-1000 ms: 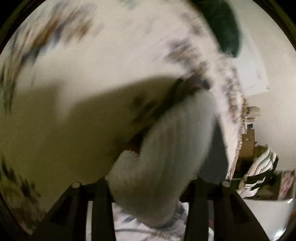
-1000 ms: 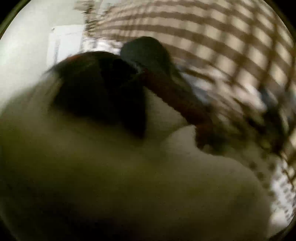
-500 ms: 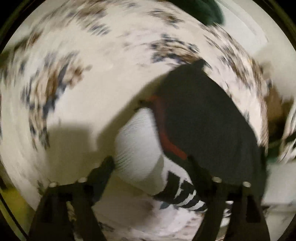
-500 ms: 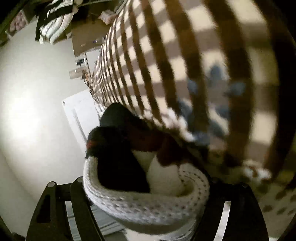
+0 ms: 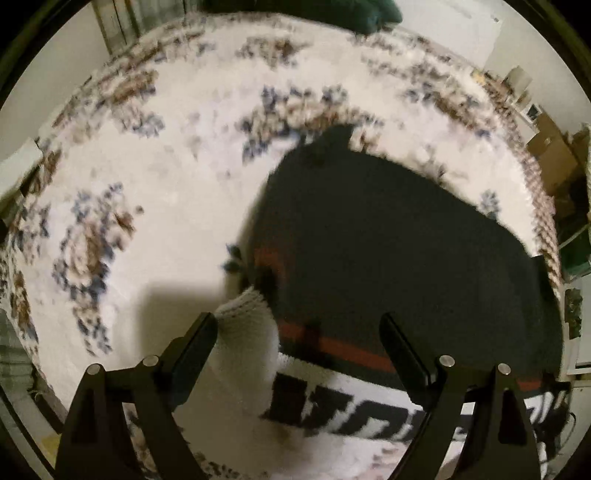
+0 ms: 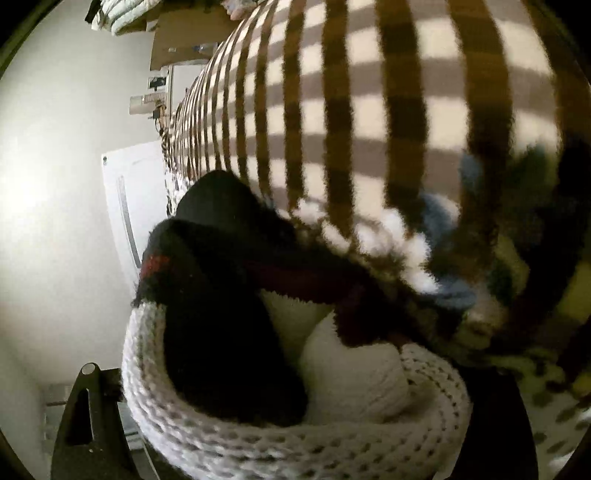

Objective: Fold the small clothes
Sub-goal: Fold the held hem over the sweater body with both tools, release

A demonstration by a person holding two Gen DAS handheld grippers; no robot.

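Observation:
A knit sock, black with a red band, a white part with black lettering and a white ribbed cuff, lies on a floral blanket (image 5: 155, 206) in the left wrist view (image 5: 388, 240). My left gripper (image 5: 299, 332) is open just above it; its fingers (image 5: 192, 343) straddle the white cuff (image 5: 247, 325) and the red band. In the right wrist view the same sock (image 6: 229, 295) fills the lower half, its white cuff (image 6: 288, 435) spanning the space between my right gripper's fingers (image 6: 92, 406). The right fingertips are hidden by the knit.
A brown and cream checked blanket (image 6: 369, 110) fills the top right of the right wrist view, with blue and yellow cloth (image 6: 461, 258) at its edge. A white wall and panel (image 6: 136, 206) are left. Cardboard boxes (image 5: 550, 155) and a dark green cushion (image 5: 369, 14) border the bed.
The left gripper has opened and let go of the sock, which now lies spread on the blanket. The right gripper has turned and still carries the cuff end.

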